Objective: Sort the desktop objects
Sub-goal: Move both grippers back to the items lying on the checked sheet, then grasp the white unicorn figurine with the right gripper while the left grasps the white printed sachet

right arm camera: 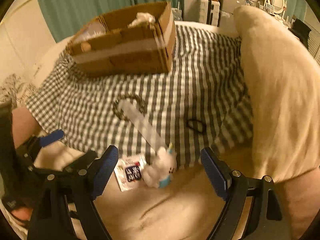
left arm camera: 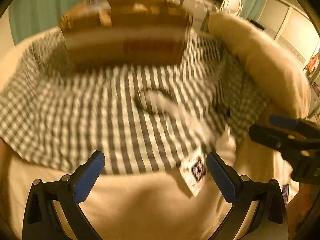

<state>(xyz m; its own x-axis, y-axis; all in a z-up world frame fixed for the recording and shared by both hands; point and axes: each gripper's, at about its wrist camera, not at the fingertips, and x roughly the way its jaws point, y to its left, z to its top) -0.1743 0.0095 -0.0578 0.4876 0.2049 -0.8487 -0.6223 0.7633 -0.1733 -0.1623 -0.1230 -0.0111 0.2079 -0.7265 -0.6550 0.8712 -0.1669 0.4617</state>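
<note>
A cardboard box (right arm camera: 124,40) with dividers stands at the far side of a grey checked cloth (right arm camera: 200,70). On the cloth lie a clear ruler (right arm camera: 144,126), across a bead chain (right arm camera: 120,108), and a black hair tie (right arm camera: 195,126). At the cloth's near edge are a white plush toy (right arm camera: 162,166) and a printed card packet (right arm camera: 130,172). My right gripper (right arm camera: 161,174) is open above the toy, its pads well apart from it. My left gripper (left arm camera: 156,178) is open and empty, the packet (left arm camera: 195,170) near its right finger. The left wrist view is blurred.
A big cream cushion (right arm camera: 280,100) runs along the right side of the cloth. Cream bedding (right arm camera: 170,210) lies in front. The two grippers are close side by side, the right gripper (left arm camera: 268,128) showing in the left wrist view. Green curtains (right arm camera: 100,4) hang behind the box.
</note>
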